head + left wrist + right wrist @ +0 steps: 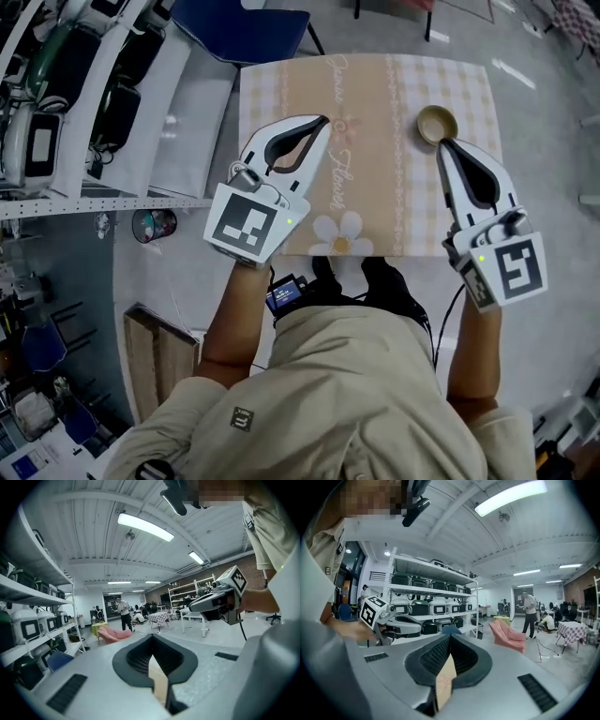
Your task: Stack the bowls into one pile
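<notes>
Bowls are counted as one visible shape only: a single tan bowl (436, 124) is seen on the table (375, 94), towards its far right corner, standing upright on the checked beige cloth; whether others are nested inside it cannot be told. Two grippers are held over the table, one in each hand. The left gripper (324, 120) is held above the left half of the table and is pointed towards the far edge, well apart from the bowl. The right gripper (442, 143) is held above the right half, its tip just beside the bowl's near rim; contact cannot be judged. In each gripper view the two jaws are seen pressed together at their tips, with nothing caught between them, and only a sliver of cloth is shown through the gap behind.
</notes>
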Demonstrator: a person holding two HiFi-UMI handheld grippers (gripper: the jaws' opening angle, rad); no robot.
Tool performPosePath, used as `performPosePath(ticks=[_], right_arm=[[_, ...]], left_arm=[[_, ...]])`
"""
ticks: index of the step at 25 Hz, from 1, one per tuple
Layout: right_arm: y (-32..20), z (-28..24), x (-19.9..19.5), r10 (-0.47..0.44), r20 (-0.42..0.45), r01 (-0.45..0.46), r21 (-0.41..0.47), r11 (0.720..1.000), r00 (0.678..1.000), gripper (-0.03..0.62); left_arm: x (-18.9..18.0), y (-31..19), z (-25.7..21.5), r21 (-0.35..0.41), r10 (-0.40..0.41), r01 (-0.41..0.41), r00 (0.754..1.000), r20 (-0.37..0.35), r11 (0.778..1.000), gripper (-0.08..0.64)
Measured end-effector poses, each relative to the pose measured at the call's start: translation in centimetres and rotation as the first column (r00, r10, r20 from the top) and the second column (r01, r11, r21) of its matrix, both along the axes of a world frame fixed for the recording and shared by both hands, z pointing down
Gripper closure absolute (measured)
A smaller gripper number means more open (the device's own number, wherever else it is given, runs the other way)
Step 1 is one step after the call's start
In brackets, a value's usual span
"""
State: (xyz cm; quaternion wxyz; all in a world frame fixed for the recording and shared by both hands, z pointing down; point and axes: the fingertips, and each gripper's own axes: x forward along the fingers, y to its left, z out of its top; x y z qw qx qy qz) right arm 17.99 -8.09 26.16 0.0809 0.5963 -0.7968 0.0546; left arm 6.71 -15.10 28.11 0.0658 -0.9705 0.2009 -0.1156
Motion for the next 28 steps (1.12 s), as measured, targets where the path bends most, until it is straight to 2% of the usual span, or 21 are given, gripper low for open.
performPosePath(ticks=[5, 17, 22, 28], right_arm=[[0.5, -3.2, -5.7, -0.067, -0.04, 0.068, 0.025, 0.997, 0.997, 0.589], [3.3, -9.5, -19.6, -0.224, -0.122, 0.236, 0.088, 0.968, 0.967, 0.589], [4.5, -11.0, -24.4, -0.283, -0.143, 0.3, 0.111, 0.948, 0.948, 0.589], [5.7, -11.6, -28.6, -0.316, -0.183, 0.338, 0.104, 0.935, 0.931, 0.589]], left_arm=[[-5.5, 1.5, -3.7, -0.014, -0.024, 0.023, 0.998, -0.051, 1.0, 0.554], [-18.0, 6.0, -10.1, 0.095, -0.063, 0.072, 0.993, -0.098, 0.993, 0.554], [-21.7, 7.8, -11.7, 0.133, -0.069, 0.084, 0.991, -0.116, 0.988, 0.554], [-24.9, 9.1, -11.5, 0.109, -0.083, 0.097, 0.988, -0.127, 0.989, 0.554]])
